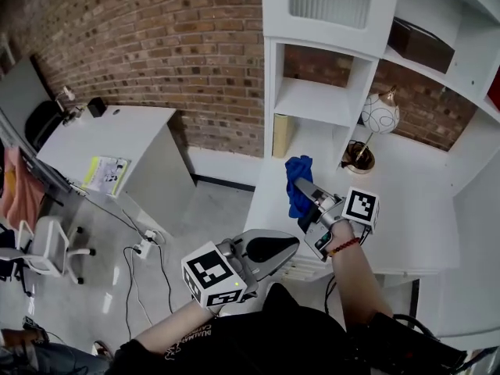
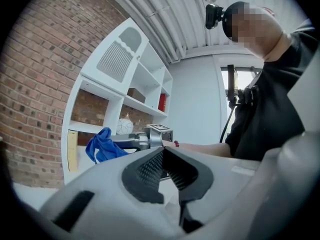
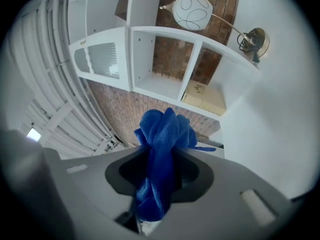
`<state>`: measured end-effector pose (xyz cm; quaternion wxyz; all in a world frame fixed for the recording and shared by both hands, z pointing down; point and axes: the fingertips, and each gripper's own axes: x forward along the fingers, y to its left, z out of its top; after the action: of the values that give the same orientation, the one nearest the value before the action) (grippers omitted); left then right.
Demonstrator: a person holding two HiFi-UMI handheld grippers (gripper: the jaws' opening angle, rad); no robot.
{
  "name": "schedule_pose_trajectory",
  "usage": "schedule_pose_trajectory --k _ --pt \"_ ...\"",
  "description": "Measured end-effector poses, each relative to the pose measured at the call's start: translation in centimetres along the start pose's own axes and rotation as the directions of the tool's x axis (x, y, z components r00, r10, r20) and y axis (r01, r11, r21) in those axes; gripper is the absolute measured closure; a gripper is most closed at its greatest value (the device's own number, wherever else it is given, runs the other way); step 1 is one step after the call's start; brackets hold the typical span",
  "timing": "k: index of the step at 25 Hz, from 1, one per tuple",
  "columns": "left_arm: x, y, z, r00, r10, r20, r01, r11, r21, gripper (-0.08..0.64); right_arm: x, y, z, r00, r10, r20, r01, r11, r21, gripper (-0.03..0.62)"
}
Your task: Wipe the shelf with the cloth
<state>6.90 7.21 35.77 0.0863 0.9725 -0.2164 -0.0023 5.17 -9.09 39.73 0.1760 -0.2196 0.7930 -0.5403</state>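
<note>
Right fingers [image 1: 311,191] pinching blue cloth [image 3: 162,134], white shelf [image 1: 406,201], brick wall [image 1: 156,45]

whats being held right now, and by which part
The right gripper is shut on the blue cloth, pinching its bunched middle; loose folds stick out past the jaws. The left gripper is shut with nothing in it.
</note>
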Motion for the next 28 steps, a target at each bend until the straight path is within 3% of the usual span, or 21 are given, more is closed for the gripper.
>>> schedule_pose_trajectory --k 5,9,12,16,18,20,23,28 --pt "-4.0 -6.5 -1.0 1.000 -0.010 0.002 0.010 1.000 -0.005 0.558 -4.4 3.3 -7.2 0.999 -0.030 -0.044 0.025 0.994 -0.108 0.486" --pt "-6.7 -10.7 -2.2 1.000 -0.006 0.001 0.006 1.000 -0.006 0.558 -7.9 6.0 -12.6 0.994 -0.088 -0.062 0.069 0.964 -0.258 0.485" --pt "-8.3 -12.2 -3.0 0.998 0.062 0.002 -0.062 0.998 0.019 0.558 -10.5 7.2 -14.8 0.987 -0.157 -0.022 0.135 0.904 -0.405 0.479" --pt "-9.9 -12.4 -2.3 0.980 0.195 0.043 -0.196 0.980 0.025 0.558 -14.2 8.7 -15.7 0.964 -0.257 0.072 0.247 0.761 -0.600 0.477" --pt "-10.2 -13.3 -1.4 0.976 0.208 0.069 -0.210 0.977 0.022 0.561 -15.9 9.8 -15.8 0.952 -0.287 0.110 0.285 0.689 -0.666 0.477" --pt "-10.0 -14.8 -0.9 0.979 0.189 0.081 -0.192 0.981 0.034 0.561 -17.6 10.8 -15.8 0.943 -0.300 0.141 0.309 0.640 -0.704 0.477" --pt "-9.2 -17.0 -0.7 0.983 0.161 0.089 -0.166 0.985 0.049 0.561 -19.8 11.8 -15.9 0.941 -0.296 0.164 0.319 0.613 -0.723 0.477" --pt "-8.4 -19.6 -0.4 0.980 0.172 0.100 -0.178 0.983 0.051 0.561 -22.8 12.8 -16.3 0.945 -0.288 0.158 0.308 0.605 -0.734 0.477"
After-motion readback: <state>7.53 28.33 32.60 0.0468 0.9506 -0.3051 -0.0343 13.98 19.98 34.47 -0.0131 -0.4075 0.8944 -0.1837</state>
